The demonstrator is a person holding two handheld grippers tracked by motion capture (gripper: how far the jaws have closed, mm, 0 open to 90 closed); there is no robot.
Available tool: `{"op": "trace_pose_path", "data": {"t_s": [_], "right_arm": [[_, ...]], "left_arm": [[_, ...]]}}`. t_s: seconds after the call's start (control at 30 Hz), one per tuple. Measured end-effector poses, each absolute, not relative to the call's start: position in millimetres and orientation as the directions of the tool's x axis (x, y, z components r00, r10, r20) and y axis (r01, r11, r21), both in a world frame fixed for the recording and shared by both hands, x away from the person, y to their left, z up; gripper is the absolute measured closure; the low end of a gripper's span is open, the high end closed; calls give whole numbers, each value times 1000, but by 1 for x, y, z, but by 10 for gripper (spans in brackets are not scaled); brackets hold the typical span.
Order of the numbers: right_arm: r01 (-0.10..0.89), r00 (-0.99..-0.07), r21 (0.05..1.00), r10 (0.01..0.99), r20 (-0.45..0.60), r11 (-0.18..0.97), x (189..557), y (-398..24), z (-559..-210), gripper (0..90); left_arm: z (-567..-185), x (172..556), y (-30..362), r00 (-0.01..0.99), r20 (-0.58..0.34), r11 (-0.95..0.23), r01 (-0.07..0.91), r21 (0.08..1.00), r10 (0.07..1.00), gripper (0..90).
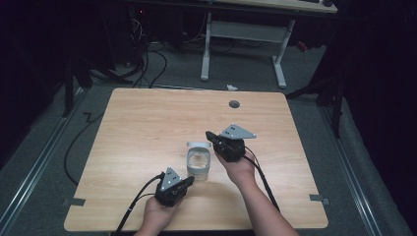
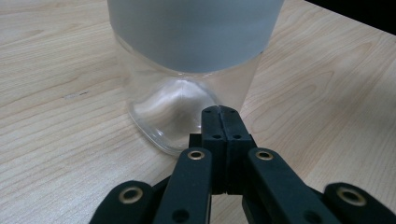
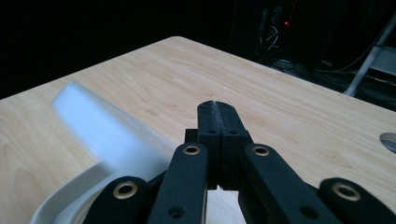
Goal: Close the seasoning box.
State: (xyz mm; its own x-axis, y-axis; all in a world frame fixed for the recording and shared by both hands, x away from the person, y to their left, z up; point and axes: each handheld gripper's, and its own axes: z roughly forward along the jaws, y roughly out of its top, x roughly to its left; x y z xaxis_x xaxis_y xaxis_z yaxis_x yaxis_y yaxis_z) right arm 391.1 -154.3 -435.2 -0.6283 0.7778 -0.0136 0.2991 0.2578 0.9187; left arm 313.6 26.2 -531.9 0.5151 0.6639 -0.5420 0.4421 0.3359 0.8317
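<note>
A clear glass jar (image 1: 198,162) with a grey band stood near the middle of the wooden table (image 1: 147,123). The left gripper (image 1: 188,181), jaws pressed together and empty, touched the jar's near-left base, while the right gripper (image 1: 210,134), jaws likewise together, hovered at its far-right rim.

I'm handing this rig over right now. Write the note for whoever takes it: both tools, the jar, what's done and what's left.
Left tool: jaws shut, empty, tip right at the base of the jar on the near side.
Right tool: jaws shut, empty, just over the jar's rim on its far right side.
Jar: clear glass with a frosted upper band, upright near the middle of the wooden table. A pale lid-like piece sits at its rim; I cannot tell whether it is on or tilted off.
Done: both tools brought up to the jar.
Left: probably open a tool and take hold; nothing is gripped yet.
</note>
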Motion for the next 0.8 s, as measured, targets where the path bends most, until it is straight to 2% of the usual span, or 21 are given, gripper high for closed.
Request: {"op": "trace_pose_path", "data": {"t_s": [0.47,0.7,0.8], "right_arm": [[294,-655,914,755,-21,280,357,-155,-453,898],[294,-646,917,763,-17,269,354,-163,-450,898],[303,-633,915,774,-15,265,355,-171,-450,895]], "left_arm": [[-532,313,26,517,-544,337,443,831,661,900],[-526,311,31,513,-565,354,453,818,646,900],[-516,307,40,532,-530,341,417,842,660,899]]}}
